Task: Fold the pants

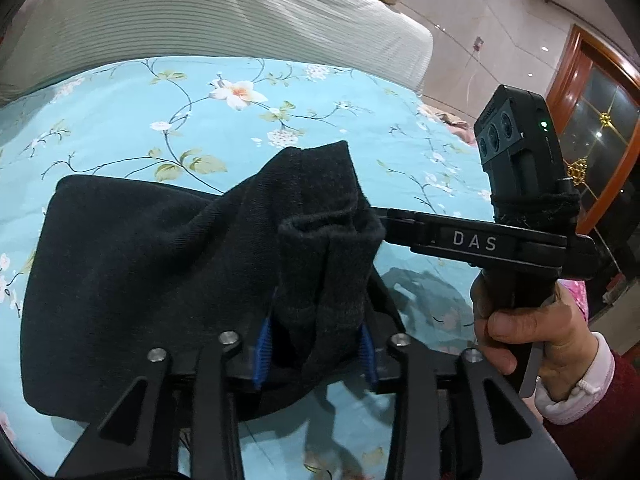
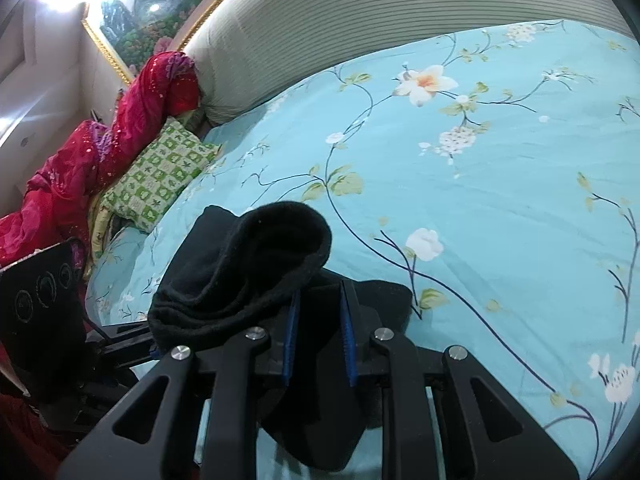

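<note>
The black pants (image 1: 132, 272) lie partly folded on the blue floral bedsheet (image 1: 160, 112). My left gripper (image 1: 316, 344) is shut on a bunched end of the pants and lifts it off the bed. My right gripper reaches in from the right in the left wrist view, its fingers (image 1: 404, 224) at the same raised fabric. In the right wrist view my right gripper (image 2: 318, 340) holds black fabric between its blue pads, and a thick fold of pants (image 2: 248, 272) drapes over its left finger.
A grey ribbed headboard cushion (image 1: 224, 12) lies at the far side of the bed. A green patterned pillow (image 2: 160, 176) and red bedding (image 2: 100, 148) lie at the left. A wooden cabinet (image 1: 600, 128) stands beyond the bed's right edge.
</note>
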Demonstrator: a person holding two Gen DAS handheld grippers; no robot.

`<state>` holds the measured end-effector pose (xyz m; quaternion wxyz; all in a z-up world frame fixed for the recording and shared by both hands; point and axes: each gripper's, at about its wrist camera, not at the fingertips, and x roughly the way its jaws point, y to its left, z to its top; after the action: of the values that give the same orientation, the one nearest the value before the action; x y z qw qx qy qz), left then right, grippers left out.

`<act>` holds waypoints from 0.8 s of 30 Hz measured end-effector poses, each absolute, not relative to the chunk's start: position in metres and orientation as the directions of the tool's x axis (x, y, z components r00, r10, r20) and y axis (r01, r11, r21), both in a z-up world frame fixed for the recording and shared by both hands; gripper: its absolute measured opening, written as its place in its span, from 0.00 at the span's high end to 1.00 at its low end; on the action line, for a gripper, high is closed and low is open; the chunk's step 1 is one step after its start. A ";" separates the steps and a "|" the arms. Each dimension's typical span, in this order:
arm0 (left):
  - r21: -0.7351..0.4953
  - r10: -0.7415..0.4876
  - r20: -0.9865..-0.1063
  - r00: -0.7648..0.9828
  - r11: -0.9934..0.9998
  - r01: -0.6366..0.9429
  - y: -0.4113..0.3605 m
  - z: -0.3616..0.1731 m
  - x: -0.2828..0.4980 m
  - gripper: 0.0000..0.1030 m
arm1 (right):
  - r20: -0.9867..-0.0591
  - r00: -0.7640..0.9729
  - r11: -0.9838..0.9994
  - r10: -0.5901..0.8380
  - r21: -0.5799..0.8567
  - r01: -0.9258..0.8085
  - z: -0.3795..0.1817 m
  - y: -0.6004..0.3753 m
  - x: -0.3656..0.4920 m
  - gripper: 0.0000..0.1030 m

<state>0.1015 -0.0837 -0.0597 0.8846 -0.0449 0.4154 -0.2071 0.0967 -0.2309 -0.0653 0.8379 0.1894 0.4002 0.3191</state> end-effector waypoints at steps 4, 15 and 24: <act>-0.286 -0.451 -0.708 0.543 0.887 0.363 -0.085 -0.058 0.098 0.46 | -0.577 0.480 0.747 0.661 0.566 -0.349 -0.064 -0.233 0.092 0.79; -0.361 -0.514 -0.675 0.530 0.856 0.371 -0.063 -0.044 0.084 0.38 | -0.549 0.567 0.753 0.614 0.624 -0.212 -0.047 -0.270 0.069 0.50; -0.353 -0.451 -0.648 0.613 0.892 0.283 -0.019 -0.017 0.085 0.33 | -0.544 0.593 0.771 0.594 0.595 -0.227 -0.022 -0.254 0.055 0.26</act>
<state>0.0850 -0.0187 -0.0171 0.8917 -0.1081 0.3885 -0.2057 0.0548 -0.2544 -0.0215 0.8597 0.2395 0.3829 0.2388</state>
